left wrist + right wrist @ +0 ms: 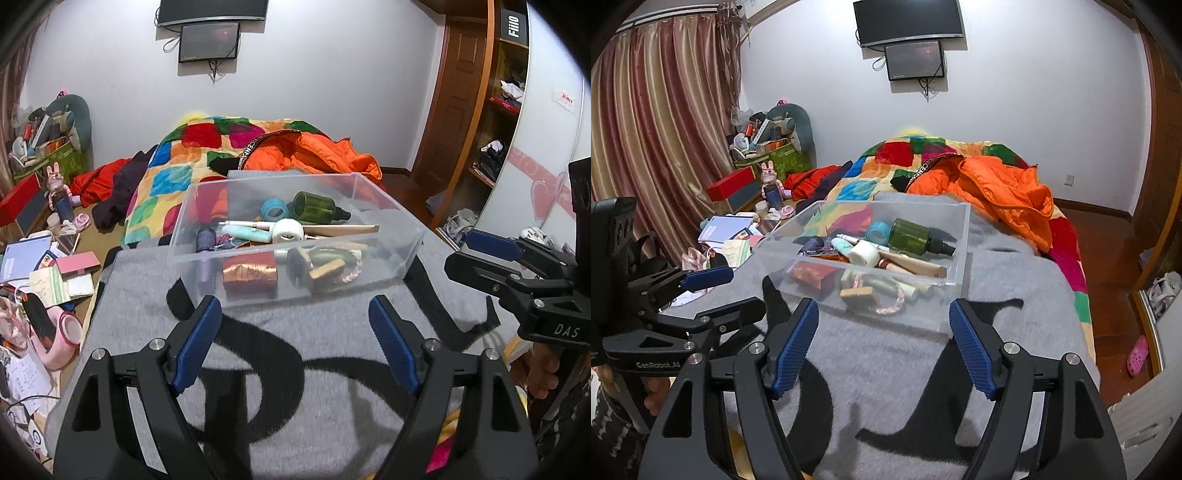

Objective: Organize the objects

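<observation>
your left gripper and right gripper both hang spread and empty over the grey blanket, the clear box of small items sits at twelve o'clock, with the orange jacket beyond at one.

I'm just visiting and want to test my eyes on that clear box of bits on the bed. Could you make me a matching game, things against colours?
Things:
1. bottle
2. tape ring
3. jacket
4. roll

Colours:
A. white
B. orange
C. dark green
D. light blue

Pairs: 1-C, 2-D, 3-B, 4-A
</observation>
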### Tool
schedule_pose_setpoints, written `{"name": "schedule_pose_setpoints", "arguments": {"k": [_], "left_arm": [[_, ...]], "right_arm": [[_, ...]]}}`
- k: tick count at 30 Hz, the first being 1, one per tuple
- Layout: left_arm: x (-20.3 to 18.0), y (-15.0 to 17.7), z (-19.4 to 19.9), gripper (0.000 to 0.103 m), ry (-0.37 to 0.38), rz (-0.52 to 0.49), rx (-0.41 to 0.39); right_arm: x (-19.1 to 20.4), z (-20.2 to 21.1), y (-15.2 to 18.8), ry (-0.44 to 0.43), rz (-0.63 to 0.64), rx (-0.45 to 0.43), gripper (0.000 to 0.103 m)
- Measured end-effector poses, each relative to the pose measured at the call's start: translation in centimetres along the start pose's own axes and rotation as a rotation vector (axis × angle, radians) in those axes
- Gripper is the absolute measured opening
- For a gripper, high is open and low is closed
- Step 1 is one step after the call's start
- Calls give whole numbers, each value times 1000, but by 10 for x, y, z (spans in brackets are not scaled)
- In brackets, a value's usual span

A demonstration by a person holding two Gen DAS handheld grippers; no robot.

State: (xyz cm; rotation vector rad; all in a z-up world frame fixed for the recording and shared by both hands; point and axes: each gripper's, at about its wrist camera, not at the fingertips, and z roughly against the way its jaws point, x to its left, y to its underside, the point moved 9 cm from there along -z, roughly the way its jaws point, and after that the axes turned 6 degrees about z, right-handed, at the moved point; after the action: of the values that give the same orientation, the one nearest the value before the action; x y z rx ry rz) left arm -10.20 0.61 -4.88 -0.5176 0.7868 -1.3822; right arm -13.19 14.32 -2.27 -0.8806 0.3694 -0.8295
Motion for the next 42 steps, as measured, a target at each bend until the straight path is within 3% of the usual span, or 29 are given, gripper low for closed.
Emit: {"name": "schedule_pose_setpoints", "arguments": {"k": [42], "left_arm": [[-3,3,8,83,5,7,-2]], "right_arm": [[11,2,6,-22,-13,12,71]]}}
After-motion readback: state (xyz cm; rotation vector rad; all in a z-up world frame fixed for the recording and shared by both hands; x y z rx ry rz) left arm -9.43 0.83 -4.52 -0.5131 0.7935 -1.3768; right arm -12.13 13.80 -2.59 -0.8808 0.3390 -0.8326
